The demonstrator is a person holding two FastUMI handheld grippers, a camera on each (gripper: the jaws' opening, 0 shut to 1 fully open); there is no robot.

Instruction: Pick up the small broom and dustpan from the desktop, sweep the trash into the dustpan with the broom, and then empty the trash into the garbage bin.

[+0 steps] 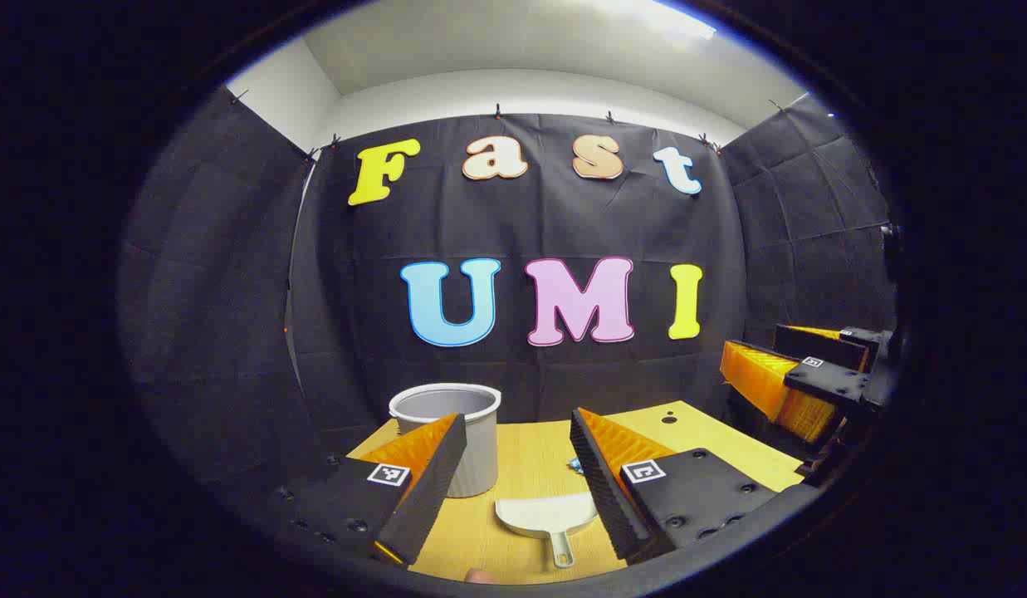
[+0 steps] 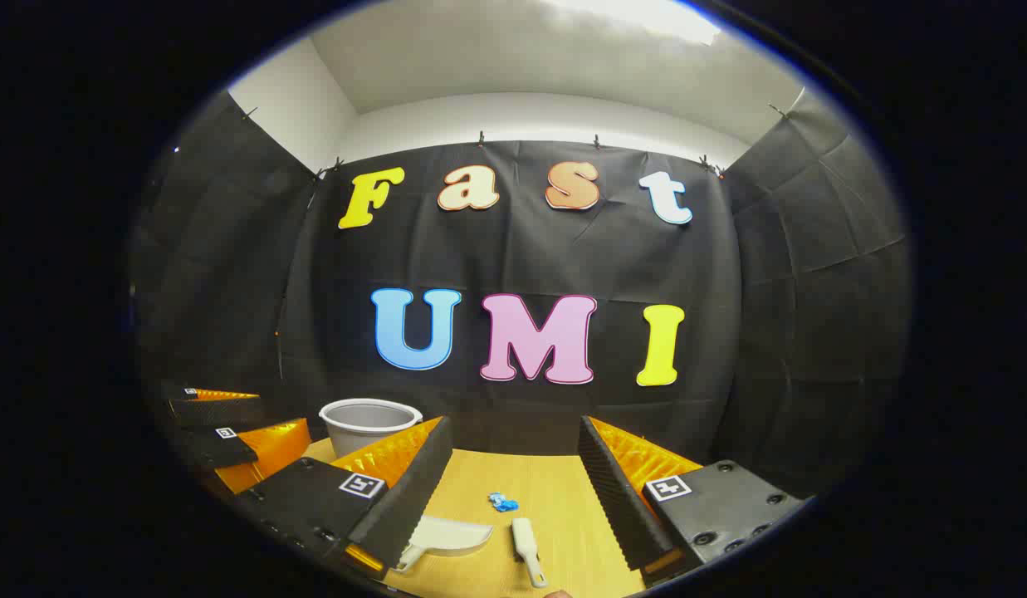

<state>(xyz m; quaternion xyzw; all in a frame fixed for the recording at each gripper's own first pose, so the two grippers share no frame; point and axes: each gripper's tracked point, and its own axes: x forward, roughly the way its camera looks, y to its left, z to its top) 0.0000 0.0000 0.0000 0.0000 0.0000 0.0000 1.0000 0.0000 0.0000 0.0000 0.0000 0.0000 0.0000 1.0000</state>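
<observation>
In the left gripper view, a white dustpan [image 1: 546, 515] lies flat on the wooden desktop [image 1: 538, 453], handle toward me, between and below my left gripper's [image 1: 517, 453] open fingers. A grey garbage bin [image 1: 451, 436] stands behind the left finger. A bit of blue trash [image 1: 573, 463] peeks out beside the right finger. In the right gripper view, my right gripper [image 2: 513, 457] hangs open above the desk. Below it lie the small white broom [image 2: 527, 548], the blue trash [image 2: 503, 502] and the dustpan [image 2: 447, 536]. The bin [image 2: 368, 423] stands at the back left.
The other gripper shows at the right edge of the left gripper view [image 1: 799, 378] and at the left edge of the right gripper view [image 2: 231, 444], both open. A small hole [image 1: 669, 419] marks the desktop's far right.
</observation>
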